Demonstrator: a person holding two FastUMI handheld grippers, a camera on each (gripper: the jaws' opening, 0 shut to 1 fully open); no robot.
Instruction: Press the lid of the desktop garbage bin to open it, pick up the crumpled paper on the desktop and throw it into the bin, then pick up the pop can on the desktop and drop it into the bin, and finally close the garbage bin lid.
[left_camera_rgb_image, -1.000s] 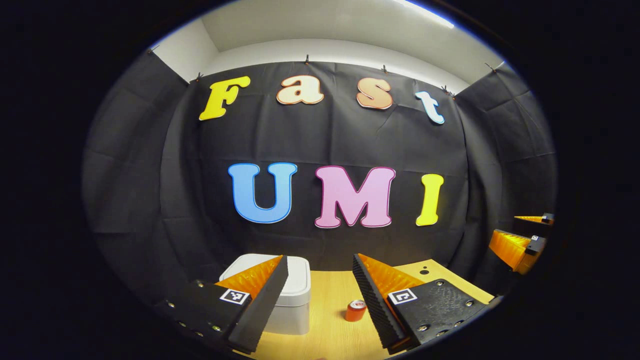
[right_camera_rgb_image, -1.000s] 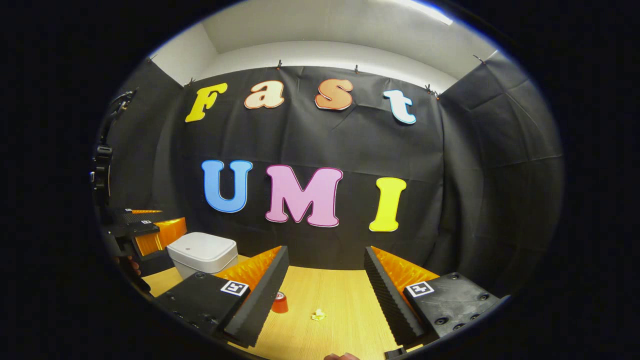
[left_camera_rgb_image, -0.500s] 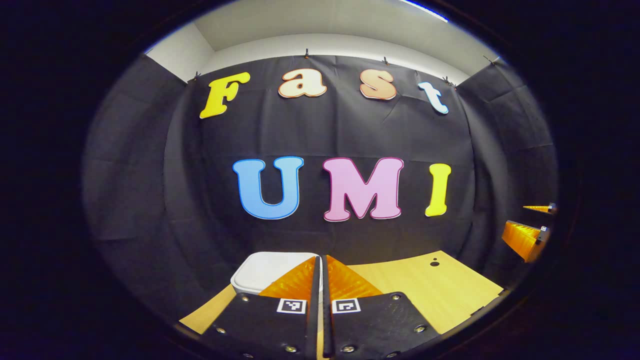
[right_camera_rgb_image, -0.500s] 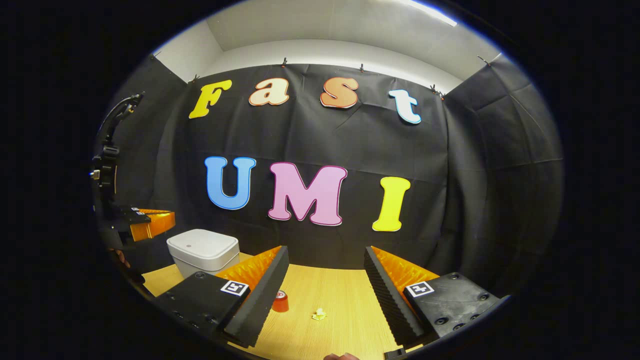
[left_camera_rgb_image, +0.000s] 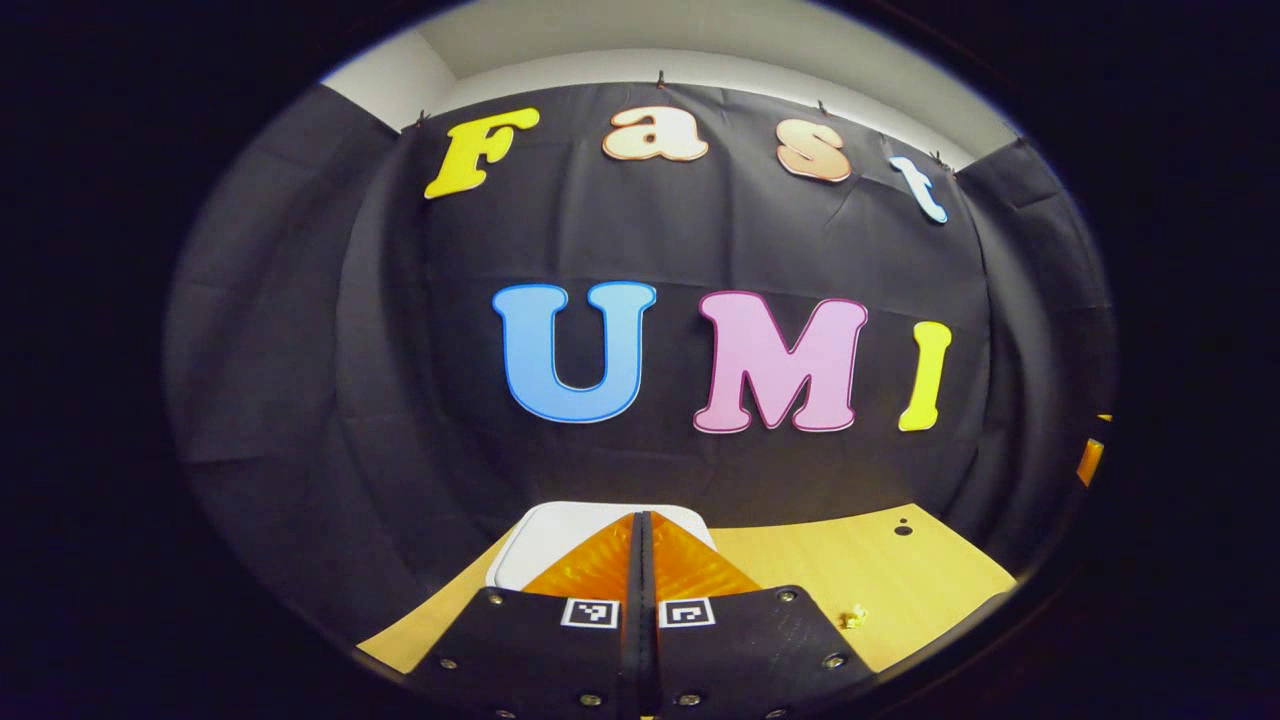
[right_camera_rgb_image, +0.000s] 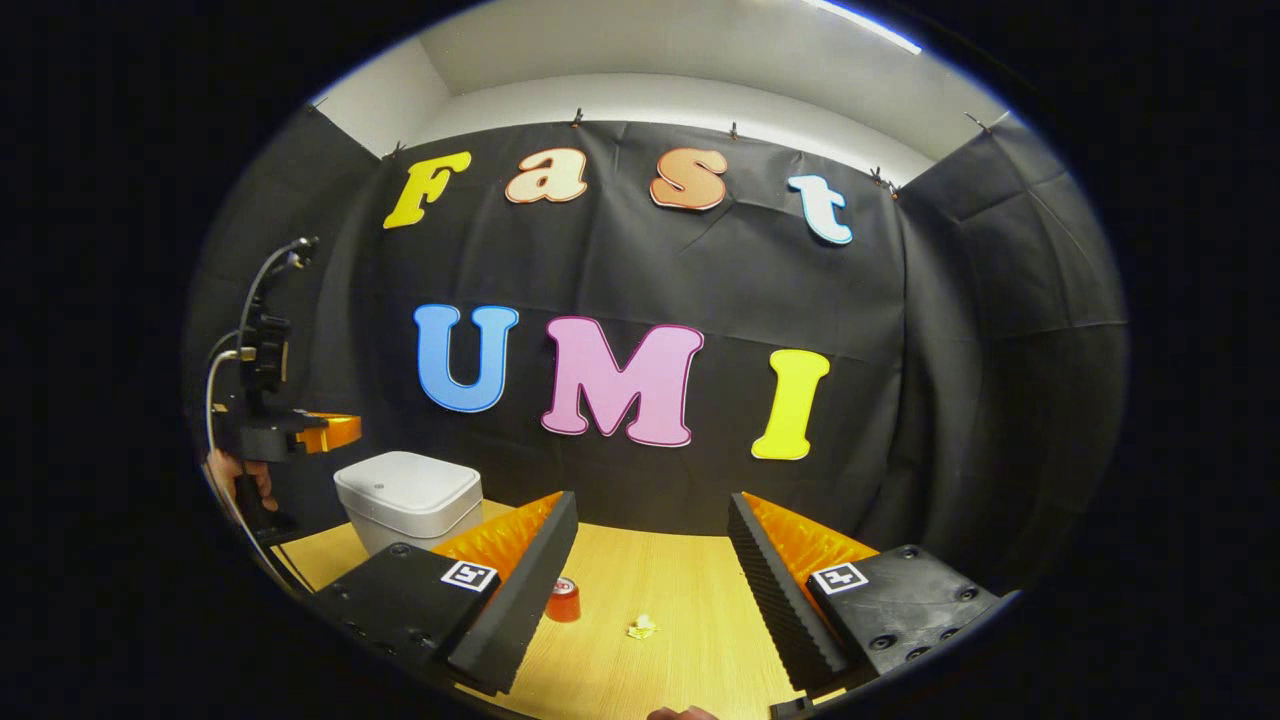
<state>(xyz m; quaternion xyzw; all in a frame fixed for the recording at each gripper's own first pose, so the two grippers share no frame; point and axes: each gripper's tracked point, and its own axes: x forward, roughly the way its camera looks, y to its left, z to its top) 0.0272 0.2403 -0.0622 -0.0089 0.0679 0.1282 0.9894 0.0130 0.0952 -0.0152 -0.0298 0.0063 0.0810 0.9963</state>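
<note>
Bin (right_camera_rgb_image: 408, 497), white and square with its lid down, sits just ahead of the clenched left tool (left_camera_rgb_image: 640, 530); can (right_camera_rgb_image: 563, 600) and crumpled paper (right_camera_rgb_image: 641, 627) lie between the released right tool's (right_camera_rgb_image: 650, 530) fingers.

Left gripper (left_camera_rgb_image: 640, 520): the two fingers are pressed flat together along their length, with nothing seen between them; it is pointed forward and level.
Left gripper, from the right gripper view (right_camera_rgb_image: 335, 430): it is seen far to the left, raised, held from below by a hand (right_camera_rgb_image: 240, 480).
Right gripper (right_camera_rgb_image: 655, 515): the fingers are spread wide apart, nothing is gripped, and it is held level and low.
</note>
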